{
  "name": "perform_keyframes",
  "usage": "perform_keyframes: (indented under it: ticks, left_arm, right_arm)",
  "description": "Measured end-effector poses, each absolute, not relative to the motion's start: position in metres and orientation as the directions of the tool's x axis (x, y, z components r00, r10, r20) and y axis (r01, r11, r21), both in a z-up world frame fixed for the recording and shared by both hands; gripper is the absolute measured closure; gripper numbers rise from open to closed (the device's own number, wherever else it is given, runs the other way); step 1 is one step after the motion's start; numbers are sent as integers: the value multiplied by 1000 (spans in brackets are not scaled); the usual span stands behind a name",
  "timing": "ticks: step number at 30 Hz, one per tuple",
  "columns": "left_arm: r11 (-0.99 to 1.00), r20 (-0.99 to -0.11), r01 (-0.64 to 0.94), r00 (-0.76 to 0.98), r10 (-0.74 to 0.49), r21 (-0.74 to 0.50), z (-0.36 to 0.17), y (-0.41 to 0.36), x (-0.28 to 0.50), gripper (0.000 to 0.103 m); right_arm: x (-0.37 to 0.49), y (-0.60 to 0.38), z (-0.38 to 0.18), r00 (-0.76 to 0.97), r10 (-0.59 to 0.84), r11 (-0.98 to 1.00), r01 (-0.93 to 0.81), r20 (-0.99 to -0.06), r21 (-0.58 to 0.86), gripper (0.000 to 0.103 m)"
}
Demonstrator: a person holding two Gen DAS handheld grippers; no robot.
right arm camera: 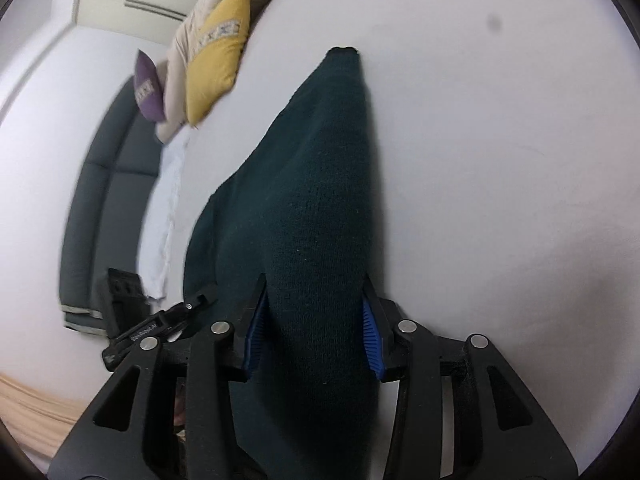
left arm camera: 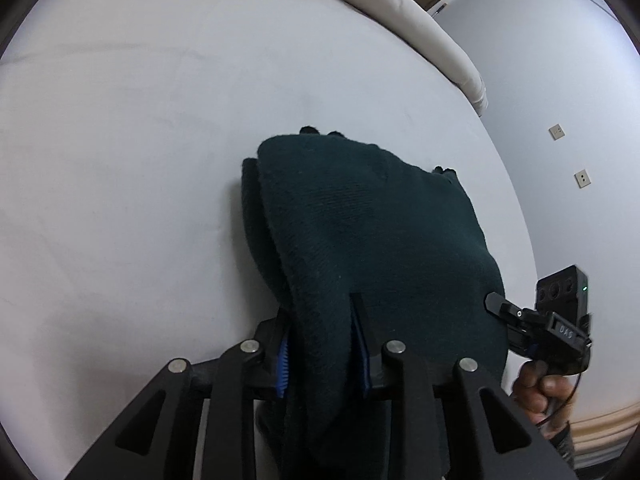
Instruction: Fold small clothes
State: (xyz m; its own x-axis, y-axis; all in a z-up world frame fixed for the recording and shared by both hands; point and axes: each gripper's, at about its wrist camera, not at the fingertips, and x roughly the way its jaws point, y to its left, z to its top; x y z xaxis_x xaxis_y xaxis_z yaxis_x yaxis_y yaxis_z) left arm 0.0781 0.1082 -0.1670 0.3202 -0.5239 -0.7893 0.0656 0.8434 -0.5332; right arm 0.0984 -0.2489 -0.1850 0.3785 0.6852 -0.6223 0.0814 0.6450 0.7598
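Observation:
A dark green knitted garment [left arm camera: 372,232] lies doubled over on the white bed sheet [left arm camera: 140,160]. My left gripper [left arm camera: 322,344] is shut on its near edge, cloth bunched between the blue pads [left arm camera: 283,364]. My right gripper [right arm camera: 314,328] is shut on another part of the same garment [right arm camera: 316,200], which stretches away from it to a narrow far end. The right gripper also shows in the left wrist view [left arm camera: 520,320] at the garment's right edge. The left gripper shows in the right wrist view [right arm camera: 160,320] at the left.
A yellow cushion [right arm camera: 218,60], a purple cushion [right arm camera: 147,88] and a rolled beige blanket [left arm camera: 420,24] lie at the head of the bed. A dark grey headboard [right arm camera: 100,200] stands behind. The bed's right edge [left arm camera: 520,208] runs close to the garment, with a white wall beyond.

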Motion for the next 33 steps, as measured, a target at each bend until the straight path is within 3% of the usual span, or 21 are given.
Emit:
perform_keyframes:
  ticks: [7,12,15,18,22,25,27,28,33]
  left_arm:
    - [830,-774,60,329,-540,-554,-174,110,80,67]
    - [831,-769,51,349,-535,-554,-165,127,74,62]
    - [858,-775,42,407,-483,-512,-150,136,63,62]
    - [890,-751,80,505,-425,-450,-117,135,43,62]
    - [895,-710,158,557,-430,-418,-88,119,22,52]
    - [886,-701,198,549,-455,-420,-86,109,11,51]
    - [887,-694,227,557,-457,-401,-85,98,4,43]
    - [896,-694,235,568,-442,-377,-87,94,0,34]
    - [901,-668,275,604,-434,-336,-91,78,-6,29]
  right_arm:
    - [86,-251,-182,398,694,635,55,-600,771,63]
    - [67,-276,-166,443,623,685,88,-645,723,59]
    - [49,-291,-143,482,532,749,116,-696,653,59]
    - [31,-295,-114,528,543,736,76,-653,673,59]
    - [15,-278,-86,540,595,719,-25,-596,695,59]
    - [5,-259,-80,521,617,712,-52,-590,700,59]
    - [-4,-251,-76,521,600,736,-61,-607,674,59]
    - [-8,-246,-75,522,577,761,-65,-628,645,59]
    - [-22,-219,-77,496,584,774,-101,-643,625,59]
